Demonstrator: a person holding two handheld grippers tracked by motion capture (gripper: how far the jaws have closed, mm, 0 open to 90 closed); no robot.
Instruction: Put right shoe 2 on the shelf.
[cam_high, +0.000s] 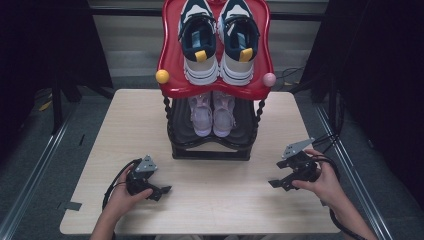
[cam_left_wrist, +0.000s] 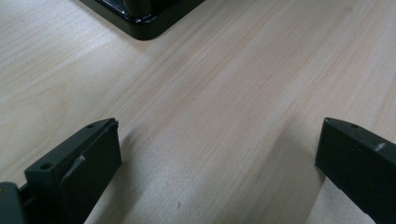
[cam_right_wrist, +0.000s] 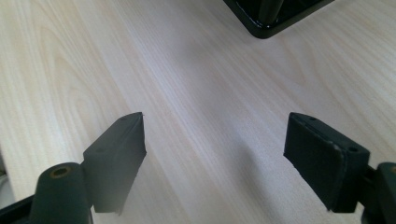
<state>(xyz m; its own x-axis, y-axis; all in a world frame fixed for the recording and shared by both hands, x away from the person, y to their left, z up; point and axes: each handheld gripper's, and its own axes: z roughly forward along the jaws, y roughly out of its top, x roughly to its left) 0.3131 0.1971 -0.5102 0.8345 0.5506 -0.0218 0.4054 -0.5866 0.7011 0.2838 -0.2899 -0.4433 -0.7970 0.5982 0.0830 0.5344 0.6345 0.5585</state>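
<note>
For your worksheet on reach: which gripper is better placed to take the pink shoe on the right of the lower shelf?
Probably the right gripper: open, empty, on that shoe's side. The left gripper would cross over.

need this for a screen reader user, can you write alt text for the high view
A two-tier shoe rack with a red top shelf stands at the far middle of a pale wooden table, holding navy and white sneakers above and pale pink shoes below. Nearer, a person holds the left gripper and right gripper, both open and empty.
</note>
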